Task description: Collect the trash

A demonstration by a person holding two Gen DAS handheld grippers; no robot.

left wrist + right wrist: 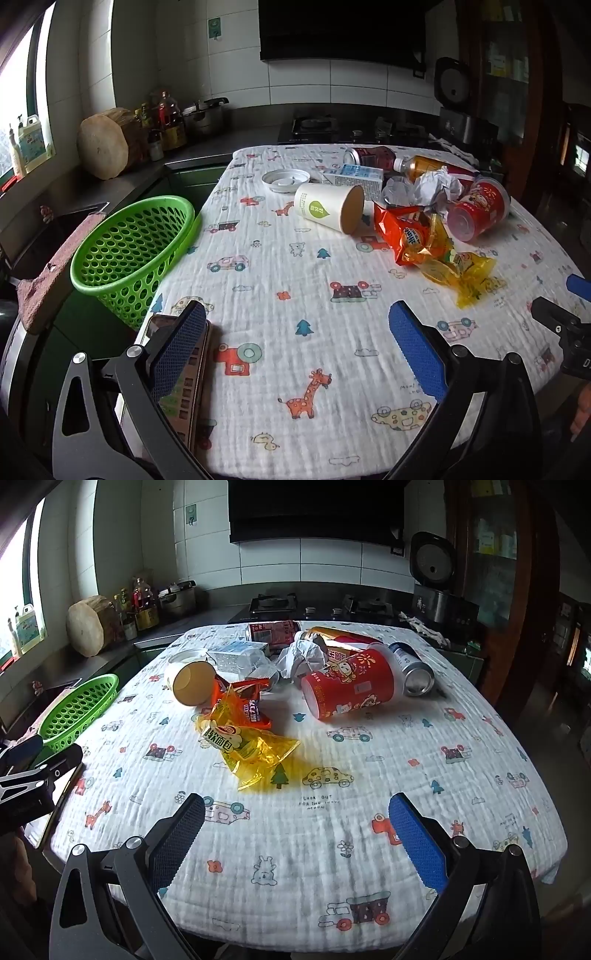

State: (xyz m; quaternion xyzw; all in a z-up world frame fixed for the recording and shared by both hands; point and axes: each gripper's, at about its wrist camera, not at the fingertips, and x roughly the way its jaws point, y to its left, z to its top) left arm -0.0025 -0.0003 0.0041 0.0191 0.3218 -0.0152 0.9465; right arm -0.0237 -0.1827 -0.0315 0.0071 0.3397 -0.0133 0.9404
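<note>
My left gripper (pixel 297 345) and right gripper (pixel 297 827) both gape wide with nothing between the pads, low over the near tablecloth (pixel 332 849). Trash pile sits far side of the cloth: yellow wrapper (pixel 251 749) nearest, red cup (pixel 351 690) tipped over behind it. Green basket (pixel 133 251) hangs off the cloth's left edge
</note>
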